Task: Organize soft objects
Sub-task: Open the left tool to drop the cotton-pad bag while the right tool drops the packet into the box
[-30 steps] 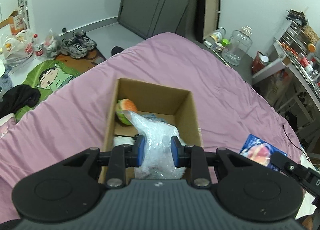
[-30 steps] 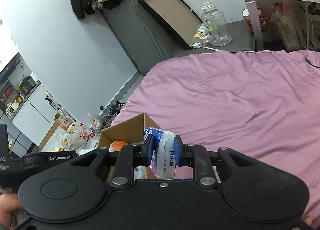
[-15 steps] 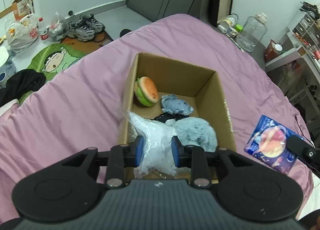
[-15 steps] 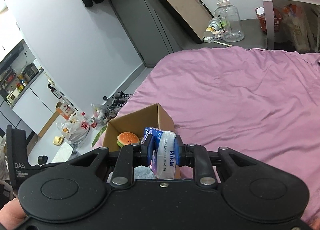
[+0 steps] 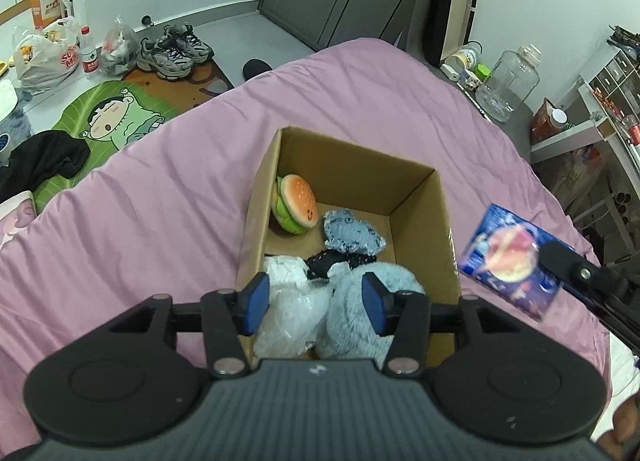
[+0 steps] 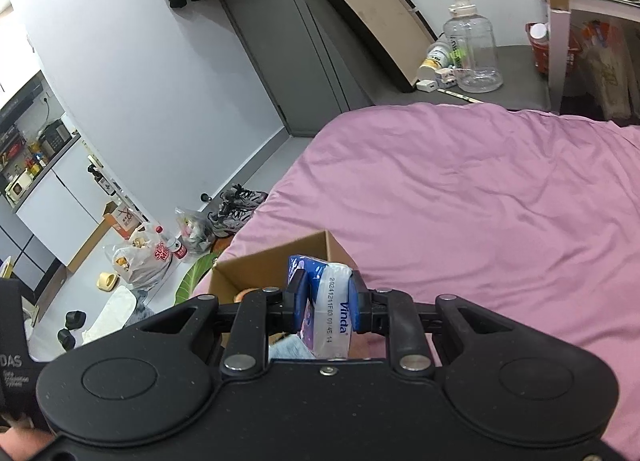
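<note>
On the pink bed (image 5: 168,181), near its right side, stands an open cardboard box (image 5: 416,189). Left gripper (image 5: 315,297): jaws spread wide above the near end of the box, holding nothing. Below and between them lie a white plastic-wrapped bundle (image 5: 288,313) on the left and a pale blue plush (image 5: 360,309) on the right, touching each other. Farther in the box: a dark lace piece (image 5: 340,260), a small grey-blue pouch (image 5: 352,235), and a burger plush (image 5: 297,203) against the far left wall. Right gripper (image 6: 323,299): jaws closed on a tissue pack (image 6: 332,301), blue and white, printed "Vinda". In the left wrist view this pack (image 5: 516,257) hangs just right of the box, above the bed, and is blurred. On the floor to the far left: sneakers (image 5: 174,49), a cartoon mat (image 5: 116,121), plastic bags (image 5: 44,57).
</note>
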A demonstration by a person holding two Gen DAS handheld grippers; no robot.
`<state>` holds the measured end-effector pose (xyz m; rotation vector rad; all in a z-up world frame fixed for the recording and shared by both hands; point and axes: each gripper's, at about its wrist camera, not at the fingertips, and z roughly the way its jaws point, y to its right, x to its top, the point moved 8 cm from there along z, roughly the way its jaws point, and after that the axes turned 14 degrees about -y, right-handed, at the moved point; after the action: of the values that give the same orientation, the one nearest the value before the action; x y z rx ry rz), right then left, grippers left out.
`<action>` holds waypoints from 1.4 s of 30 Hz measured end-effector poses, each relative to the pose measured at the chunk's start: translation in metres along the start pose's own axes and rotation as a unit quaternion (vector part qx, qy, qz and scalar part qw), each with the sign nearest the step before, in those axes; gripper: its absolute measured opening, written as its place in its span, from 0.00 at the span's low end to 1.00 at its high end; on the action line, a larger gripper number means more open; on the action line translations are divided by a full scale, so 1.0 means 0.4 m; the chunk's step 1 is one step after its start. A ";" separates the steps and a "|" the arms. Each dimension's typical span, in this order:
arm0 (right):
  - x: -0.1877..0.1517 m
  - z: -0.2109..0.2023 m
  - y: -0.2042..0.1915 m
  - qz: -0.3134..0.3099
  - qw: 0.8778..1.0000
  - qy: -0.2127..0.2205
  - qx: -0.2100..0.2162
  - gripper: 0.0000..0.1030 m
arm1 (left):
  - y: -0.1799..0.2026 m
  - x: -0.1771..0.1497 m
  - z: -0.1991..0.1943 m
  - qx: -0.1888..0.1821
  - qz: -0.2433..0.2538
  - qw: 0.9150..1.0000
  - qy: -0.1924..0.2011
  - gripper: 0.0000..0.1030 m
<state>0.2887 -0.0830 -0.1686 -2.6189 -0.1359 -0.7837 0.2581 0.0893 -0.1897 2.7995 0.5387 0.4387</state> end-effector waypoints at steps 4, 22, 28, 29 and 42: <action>0.015 0.031 -0.019 0.000 1.000 -0.005 0.000 0.20 | 0.001 0.019 -0.001 0.000 0.001 1.000 0.001 0.48; 0.067 0.168 -0.083 -0.030 0.999 -0.010 -0.027 0.27 | -0.051 0.070 0.026 0.014 -0.011 1.000 0.002 0.60; 0.073 0.163 -0.081 -0.038 0.998 0.006 -0.042 0.56 | -0.070 0.083 0.021 0.013 -0.022 1.000 0.013 0.70; 0.074 0.159 -0.081 -0.038 0.998 0.008 -0.042 0.57 | -0.071 0.086 0.018 0.014 -0.023 1.000 0.016 0.72; 0.052 0.020 -0.068 -0.034 0.998 0.029 -0.035 0.92 | -0.025 0.067 -0.062 -0.011 -0.017 0.999 0.042 1.00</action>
<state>0.3046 -0.0555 -0.1538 -2.6650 -0.1840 -0.9029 0.2705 0.1135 -0.1632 2.7555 0.5955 0.5534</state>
